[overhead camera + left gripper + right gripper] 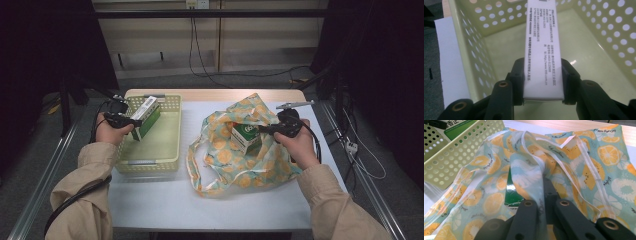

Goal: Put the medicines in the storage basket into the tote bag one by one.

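Note:
My left gripper (pixel 129 122) is shut on one end of a long white and green box (pixel 146 116), held tilted over the pale green perforated basket (pixel 150 162). In the left gripper view the pads press both sides of the box (pixel 542 45), printed face up, inside the basket (pixel 599 37). My right gripper (pixel 267 129) is shut on a fold of the orange-slice print cloth bag (pixel 235 170). A second green and white box (pixel 245 135) stands in the bag's mouth. In the right gripper view the fabric (pixel 579 162) is pinched between the jaws (pixel 544 182), with that box (pixel 511 190) partly hidden behind it.
A white sheet (pixel 165 200) covers the table, with a wooden strip (pixel 215 95) at the far edge. The bag's handles (pixel 192 165) trail toward the basket. Metal rails (pixel 45 175) run along both sides of the table. Cables hang behind it.

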Motion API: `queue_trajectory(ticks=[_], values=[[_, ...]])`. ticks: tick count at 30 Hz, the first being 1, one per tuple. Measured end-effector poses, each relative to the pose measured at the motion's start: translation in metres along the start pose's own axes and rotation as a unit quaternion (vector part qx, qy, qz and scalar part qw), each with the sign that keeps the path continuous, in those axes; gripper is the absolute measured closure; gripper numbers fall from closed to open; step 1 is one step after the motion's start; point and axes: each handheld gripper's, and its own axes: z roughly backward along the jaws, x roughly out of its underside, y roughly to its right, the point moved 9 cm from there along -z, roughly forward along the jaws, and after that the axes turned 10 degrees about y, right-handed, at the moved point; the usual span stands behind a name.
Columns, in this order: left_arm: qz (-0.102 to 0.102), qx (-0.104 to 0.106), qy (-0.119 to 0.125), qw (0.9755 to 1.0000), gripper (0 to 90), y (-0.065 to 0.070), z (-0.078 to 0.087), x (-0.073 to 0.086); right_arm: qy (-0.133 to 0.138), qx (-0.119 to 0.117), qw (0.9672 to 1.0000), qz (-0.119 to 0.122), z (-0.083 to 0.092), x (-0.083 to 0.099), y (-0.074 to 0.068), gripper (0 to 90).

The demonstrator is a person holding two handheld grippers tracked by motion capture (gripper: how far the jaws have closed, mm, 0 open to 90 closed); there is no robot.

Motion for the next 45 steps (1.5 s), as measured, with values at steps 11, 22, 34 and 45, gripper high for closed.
queue_trajectory(ticks=[11,22,34,45], values=[[-0.03,0.087,0.06,0.994,63.1,0.052,0.034,-0.043,0.004,0.005,1.0,-0.007,0.0,0.001,0.005,90.0],[-0.096,0.177,0.088,0.9756,63.1,0.123,0.073,-0.076,0.006,0.005,0.9999,-0.008,-0.001,0.0,0.004,90.0],[-0.153,0.264,0.046,0.9511,63.1,0.198,0.061,-0.054,0.006,0.006,1.0,-0.005,0.0,-0.001,0.001,90.0],[-0.199,0.313,0.009,0.9284,63.0,0.248,0.045,-0.027,0.008,0.002,1.0,-0.002,0.001,-0.005,-0.003,90.0]])
